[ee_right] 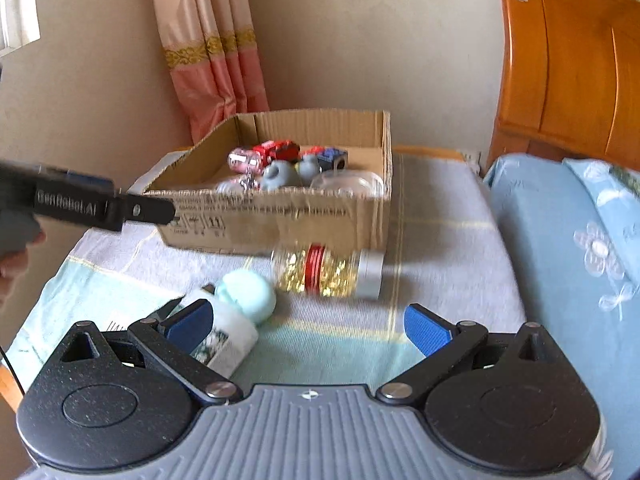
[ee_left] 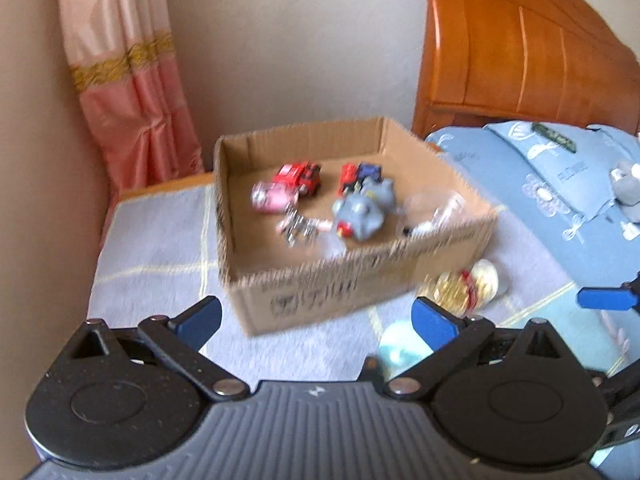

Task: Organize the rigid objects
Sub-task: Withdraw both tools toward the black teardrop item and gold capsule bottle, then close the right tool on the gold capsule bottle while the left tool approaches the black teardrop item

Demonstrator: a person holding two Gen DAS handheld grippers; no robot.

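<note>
Resting on a pale checked bedspread (ee_right: 440, 216), an open cardboard box (ee_right: 280, 220) stood near the wall, in front of a pink curtain (ee_right: 216, 40) and to the left of an orange wooden headboard (ee_right: 568, 60). Inside it lay a red toy truck (ee_left: 298, 178), a pink toy (ee_left: 272, 196), a red-and-blue block toy (ee_left: 360, 174), two grey rounded figures (ee_left: 362, 212), a small metallic piece (ee_left: 300, 226) and something clear near the front corner, too blurred to name.

Outside the box, just in front of its right corner, a clear jar of gold beads (ee_right: 326, 272) with a red band and a silver lid lay on its side. Near it to the left lay a white bottle with a mint-green round cap (ee_right: 240, 308).

The left gripper (ee_left: 316, 320) hovered before the box with its blue-padded fingers spread wide and nothing between them; in the right wrist view its black body reached in from the left toward the box's near left corner. The right gripper (ee_right: 308, 324) was likewise spread apart and empty, its left finger (ee_right: 188, 320) in front of the white bottle, the jar beyond its gap. A blue floral pillow (ee_left: 560, 172) lay to the right.
</note>
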